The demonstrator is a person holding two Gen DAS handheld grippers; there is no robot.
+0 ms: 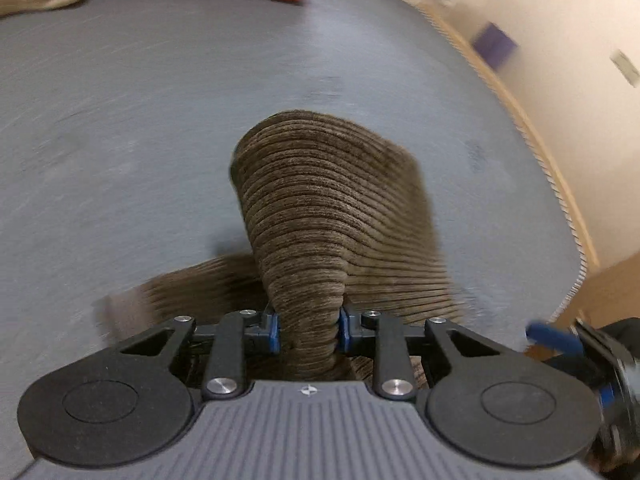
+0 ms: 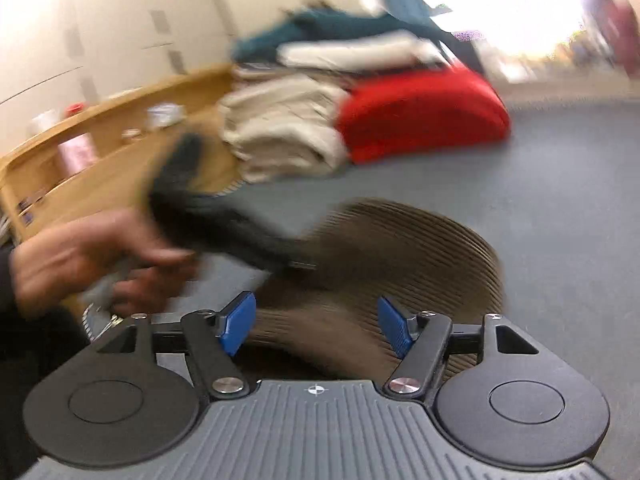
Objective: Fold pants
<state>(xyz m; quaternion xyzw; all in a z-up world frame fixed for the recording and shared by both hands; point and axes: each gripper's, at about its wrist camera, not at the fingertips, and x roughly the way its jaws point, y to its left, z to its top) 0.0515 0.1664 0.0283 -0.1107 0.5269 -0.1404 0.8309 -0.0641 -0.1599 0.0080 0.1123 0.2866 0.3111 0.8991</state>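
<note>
Wide grey surface [image 1: 160,140] lies open to the left of and beyond the brown corduroy pants [image 1: 328,208], which rise as a bunched fold in the middle. At the far edge, a red folded garment [image 2: 420,120] and a stack of cream clothes [image 2: 280,128] block the way. Left of the right gripper [image 2: 316,324], a person's hand [image 2: 92,264] with the left gripper [image 1: 308,328] crowds the near space. A wooden ledge [image 2: 120,148] with small items borders the surface.

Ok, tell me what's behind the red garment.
Behind the red garment the right wrist view shows blurred white and teal clothes stacked beside a cream pile. Anything lower behind it is covered.
</note>
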